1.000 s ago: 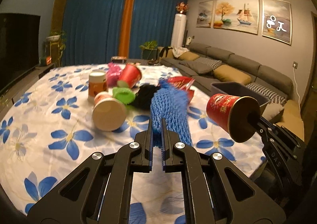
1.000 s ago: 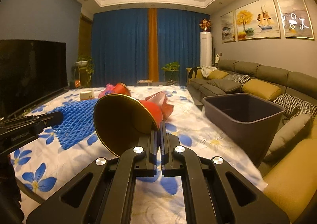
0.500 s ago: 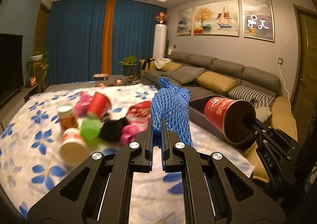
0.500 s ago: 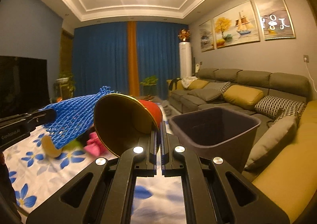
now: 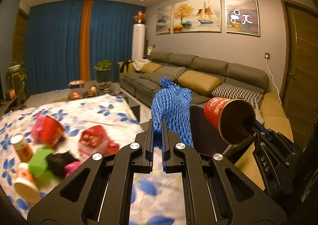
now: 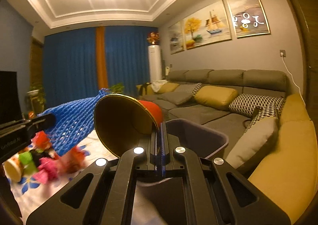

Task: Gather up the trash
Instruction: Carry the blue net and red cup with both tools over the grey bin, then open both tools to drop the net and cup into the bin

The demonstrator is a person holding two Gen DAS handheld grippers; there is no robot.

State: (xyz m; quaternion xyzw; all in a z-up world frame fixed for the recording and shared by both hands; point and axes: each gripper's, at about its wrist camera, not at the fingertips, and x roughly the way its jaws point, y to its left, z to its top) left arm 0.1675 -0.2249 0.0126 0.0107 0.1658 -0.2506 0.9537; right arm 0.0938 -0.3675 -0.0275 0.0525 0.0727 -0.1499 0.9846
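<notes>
left gripper clamped on blue foam net | right gripper clamped on red paper cup rim | both were near dark bin | advice: centre each over opening before releasing

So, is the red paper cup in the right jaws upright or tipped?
Tipped: the red paper cup lies sideways, its open gold-lined mouth facing the camera, its rim pinched in the right gripper.
</notes>
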